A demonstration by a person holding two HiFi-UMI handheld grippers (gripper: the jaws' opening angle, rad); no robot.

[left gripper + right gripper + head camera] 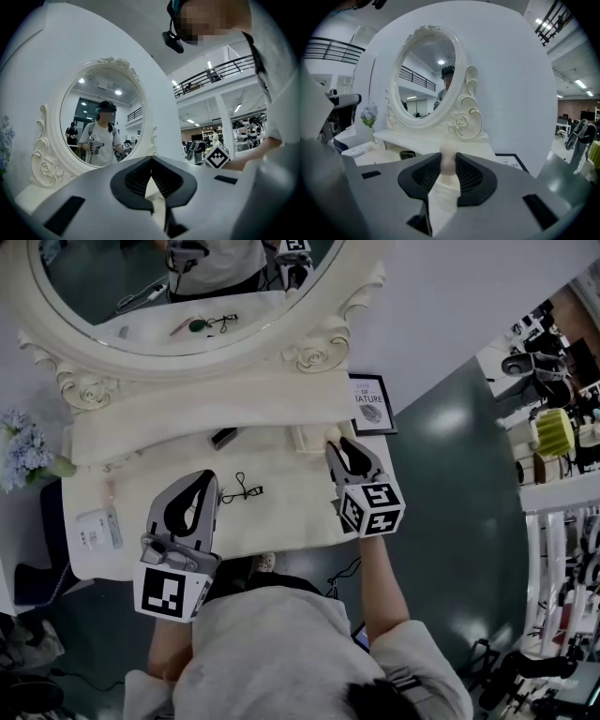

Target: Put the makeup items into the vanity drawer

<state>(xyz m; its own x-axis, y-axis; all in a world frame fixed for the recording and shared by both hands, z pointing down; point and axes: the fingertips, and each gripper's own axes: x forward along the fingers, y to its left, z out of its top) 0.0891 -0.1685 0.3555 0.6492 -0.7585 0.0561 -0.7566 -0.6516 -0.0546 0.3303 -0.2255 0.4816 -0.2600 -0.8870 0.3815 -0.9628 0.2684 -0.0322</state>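
On the cream vanity top (281, 512) lie a black eyelash curler (242, 490) and a small black case (223, 437). My right gripper (335, 448) is at the table's right, close to the raised drawer unit (206, 413). In the right gripper view its jaws (448, 165) are shut on a pale, round-topped makeup item (448, 161). My left gripper (208, 480) hangs over the table's near left, just left of the curler. Its fingertips meet with nothing between them (151, 161). I cannot tell whether a drawer is open.
A large oval mirror (187, 296) in a carved cream frame stands behind the drawer unit. A framed print (371, 405) leans at the back right and pale blue flowers (23, 451) stand at the left. A white card-like thing (98, 529) lies near the left edge.
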